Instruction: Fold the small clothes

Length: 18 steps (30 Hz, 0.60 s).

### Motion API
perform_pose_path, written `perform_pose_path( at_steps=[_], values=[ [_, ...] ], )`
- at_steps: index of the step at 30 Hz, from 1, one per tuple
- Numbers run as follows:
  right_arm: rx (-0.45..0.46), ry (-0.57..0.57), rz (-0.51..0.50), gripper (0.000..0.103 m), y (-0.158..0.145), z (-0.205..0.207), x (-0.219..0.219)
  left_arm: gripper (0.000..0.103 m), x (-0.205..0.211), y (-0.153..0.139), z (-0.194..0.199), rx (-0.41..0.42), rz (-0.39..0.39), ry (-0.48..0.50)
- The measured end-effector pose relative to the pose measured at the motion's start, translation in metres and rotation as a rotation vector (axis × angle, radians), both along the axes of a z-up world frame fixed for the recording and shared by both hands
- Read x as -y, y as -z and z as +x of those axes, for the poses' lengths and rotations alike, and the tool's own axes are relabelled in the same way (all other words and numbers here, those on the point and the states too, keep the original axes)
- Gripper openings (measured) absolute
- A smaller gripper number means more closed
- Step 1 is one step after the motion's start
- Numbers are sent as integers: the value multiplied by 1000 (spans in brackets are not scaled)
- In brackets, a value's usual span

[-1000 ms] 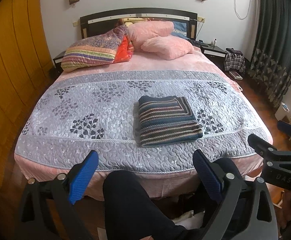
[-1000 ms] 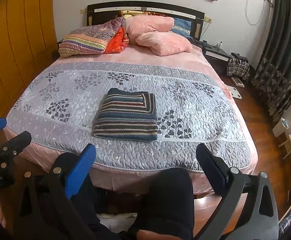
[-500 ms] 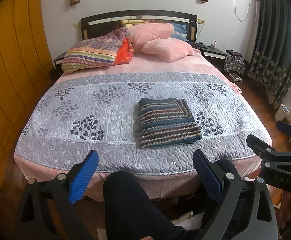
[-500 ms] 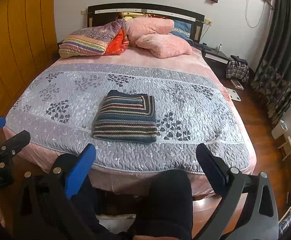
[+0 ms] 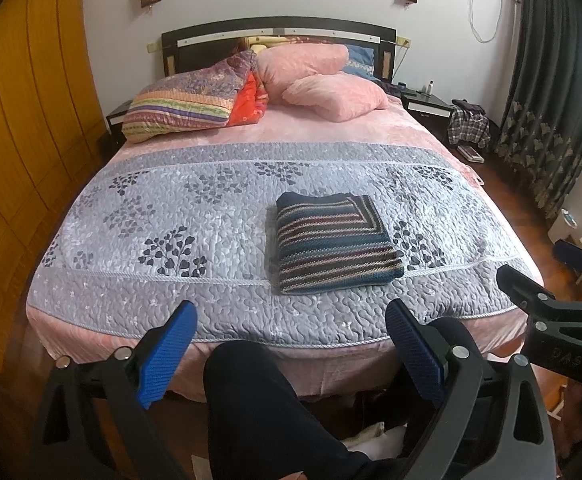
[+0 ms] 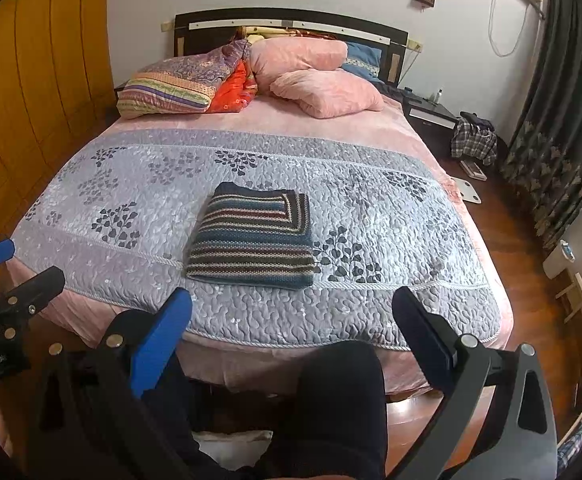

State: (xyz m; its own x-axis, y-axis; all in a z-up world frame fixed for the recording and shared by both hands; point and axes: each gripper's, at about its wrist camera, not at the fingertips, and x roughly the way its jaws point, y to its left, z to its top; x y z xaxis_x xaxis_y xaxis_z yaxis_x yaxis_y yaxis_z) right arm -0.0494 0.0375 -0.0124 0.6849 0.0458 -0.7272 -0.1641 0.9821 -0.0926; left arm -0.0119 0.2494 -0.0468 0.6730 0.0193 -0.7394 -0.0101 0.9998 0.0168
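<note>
Both wrist cameras look forward along their open fingers from beyond the foot of the bed (image 5: 251,320), well back from it, facing the headboard (image 5: 279,28). The left view sits left of its partner, catching the right gripper (image 5: 547,276) at its right edge; the right view catches the left gripper (image 6: 15,268) at its left edge. Both share the quilt, the folded striped garment (image 6: 253,236) ahead, and the pillows beyond.
</note>
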Motion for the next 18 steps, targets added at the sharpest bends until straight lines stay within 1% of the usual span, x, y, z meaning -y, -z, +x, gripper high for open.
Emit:
perform_pose_path(
  at_steps=[18],
  values=[
    [-10,5,12,100,6,3,-5,95,1,11,2,-20,4,2]
  ],
)
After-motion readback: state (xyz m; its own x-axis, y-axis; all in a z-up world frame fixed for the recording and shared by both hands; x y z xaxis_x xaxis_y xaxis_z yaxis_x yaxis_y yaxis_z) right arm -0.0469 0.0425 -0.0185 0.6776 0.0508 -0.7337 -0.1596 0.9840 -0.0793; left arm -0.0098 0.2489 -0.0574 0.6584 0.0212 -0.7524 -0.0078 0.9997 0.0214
